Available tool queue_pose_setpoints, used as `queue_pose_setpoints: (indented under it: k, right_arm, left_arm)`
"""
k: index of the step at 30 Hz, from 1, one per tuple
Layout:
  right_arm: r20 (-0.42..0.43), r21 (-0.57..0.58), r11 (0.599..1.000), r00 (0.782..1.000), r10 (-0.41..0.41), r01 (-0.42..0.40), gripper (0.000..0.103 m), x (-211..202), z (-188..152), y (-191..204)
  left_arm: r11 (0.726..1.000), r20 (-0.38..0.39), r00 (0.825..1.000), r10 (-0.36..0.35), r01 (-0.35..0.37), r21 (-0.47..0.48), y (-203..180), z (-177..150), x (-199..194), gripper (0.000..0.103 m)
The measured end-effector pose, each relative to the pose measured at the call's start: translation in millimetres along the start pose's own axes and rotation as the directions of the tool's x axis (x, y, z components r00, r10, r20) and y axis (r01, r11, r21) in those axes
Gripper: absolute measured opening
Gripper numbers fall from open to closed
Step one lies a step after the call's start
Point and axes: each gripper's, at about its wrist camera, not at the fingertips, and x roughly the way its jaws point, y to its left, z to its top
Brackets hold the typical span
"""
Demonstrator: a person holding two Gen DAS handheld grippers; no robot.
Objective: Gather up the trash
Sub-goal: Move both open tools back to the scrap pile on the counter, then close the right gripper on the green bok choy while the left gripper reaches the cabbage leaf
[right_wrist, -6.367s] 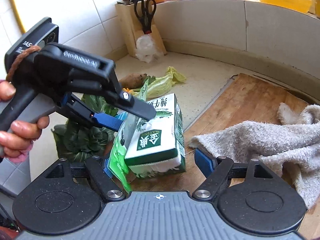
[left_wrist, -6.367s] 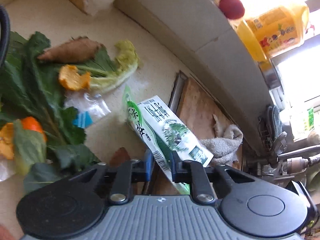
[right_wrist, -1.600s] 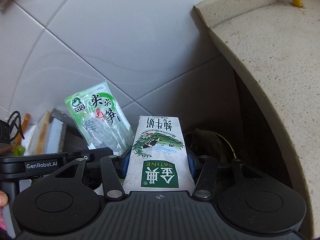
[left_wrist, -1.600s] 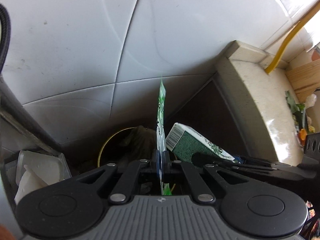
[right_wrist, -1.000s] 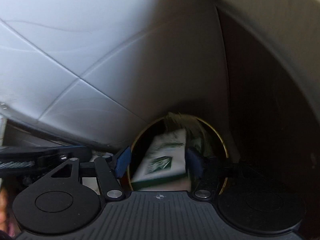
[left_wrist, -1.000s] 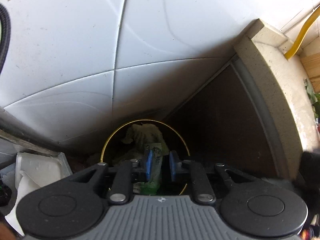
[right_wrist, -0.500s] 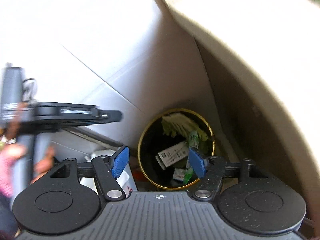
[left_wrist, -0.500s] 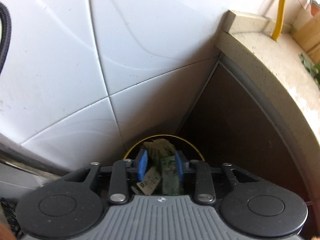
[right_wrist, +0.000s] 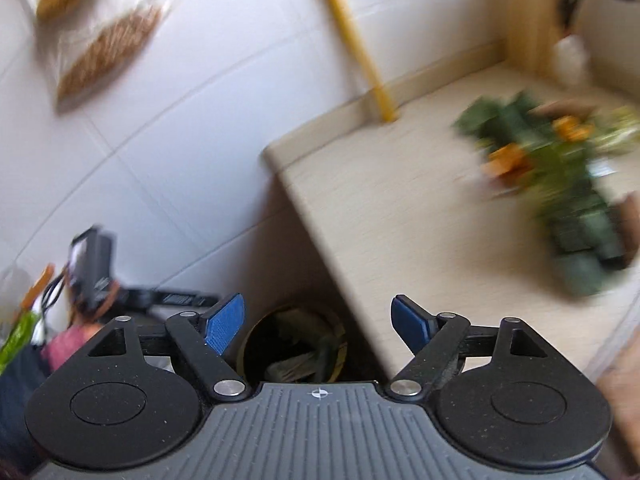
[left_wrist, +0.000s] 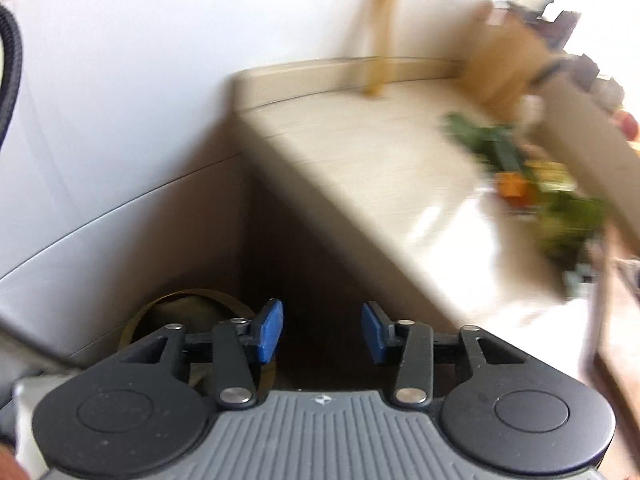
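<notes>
Your left hand-held gripper (left_wrist: 322, 334) was released, its blue pads (left_wrist: 267, 332) standing apart with nothing between them; its jaws had just been opening. Your right hand-held gripper (right_wrist: 319, 326) was released too and stood wider, also having just been opening, and it held nothing. The round bin (right_wrist: 340, 334) sat on the floor in the corner where the white tiled wall (right_wrist: 180, 120) met the end of the table (right_wrist: 392, 216), and the trash (right_wrist: 298, 360) you had carried lay inside it, pale and green shapes too blurred to tell apart. In the left wrist view only part of the bin's rim (left_wrist: 140, 316) showed, to the left of the pads. On the table, well apart from the bin, lay a smeared heap of green leaves and orange peel (right_wrist: 560, 184). A yellow pipe (right_wrist: 352, 40) ran down the wall to the table's back edge.
</notes>
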Motion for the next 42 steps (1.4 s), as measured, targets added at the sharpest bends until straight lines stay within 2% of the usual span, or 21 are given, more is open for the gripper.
queue_pose_setpoints:
  k: [5, 8, 13, 17, 23, 27, 31, 37, 40, 42]
  right_arm:
    - [0.101, -0.013, 0.995, 0.990, -0.093, 0.095, 0.088, -30, 11, -42]
    - [0.132, -0.050, 0.988, 0.981, -0.141, 0.148, 0.089, -40, 11, -64]
    - [0.171, -0.108, 0.978, 0.973, -0.157, 0.177, 0.091, -52, 14, -85]
    - [0.187, -0.196, 0.957, 0.966, -0.178, 0.214, 0.098, -44, 23, -92]
    - [0.166, -0.282, 0.926, 0.964, -0.210, 0.250, 0.099, -9, 39, -96]
    - [0.124, -0.310, 0.918, 0.968, -0.218, 0.247, 0.099, 17, 49, -98]
    - [0.076, -0.341, 0.905, 0.967, -0.243, 0.254, 0.098, 44, 58, -101]
    - [-0.020, -0.316, 0.914, 0.961, -0.276, 0.256, 0.093, 74, 58, -113]
    - [-0.007, -0.305, 0.904, 0.949, -0.316, 0.299, 0.076, 73, 57, -115]
    - [-0.020, -0.261, 0.921, 0.952, -0.304, 0.289, 0.076, 71, 60, -120]
  left_arm:
    - [0.988, 0.024, 0.991, -0.131, 0.128, 0.081, -63, 12, -5, 0.045]
    - [0.976, 0.007, 0.981, -0.193, 0.191, 0.105, -91, 18, 0, 0.048]
    - [0.959, -0.008, 0.972, -0.236, 0.234, 0.161, -122, 34, 8, 0.049]
    - [0.949, -0.002, 0.965, -0.261, 0.257, 0.181, -125, 57, 21, 0.049]
    - [0.931, -0.025, 0.949, -0.314, 0.313, 0.190, -115, 87, 43, 0.050]
    - [0.922, -0.041, 0.940, -0.338, 0.339, 0.188, -110, 104, 59, 0.051]
    - [0.908, -0.059, 0.924, -0.377, 0.382, 0.173, -110, 119, 76, 0.051]
    - [0.887, -0.096, 0.908, -0.407, 0.418, 0.195, -125, 135, 101, 0.051]
    - [0.873, -0.110, 0.903, -0.416, 0.430, 0.229, -135, 139, 105, 0.051]
    - [0.863, -0.118, 0.898, -0.424, 0.440, 0.248, -136, 140, 105, 0.052]
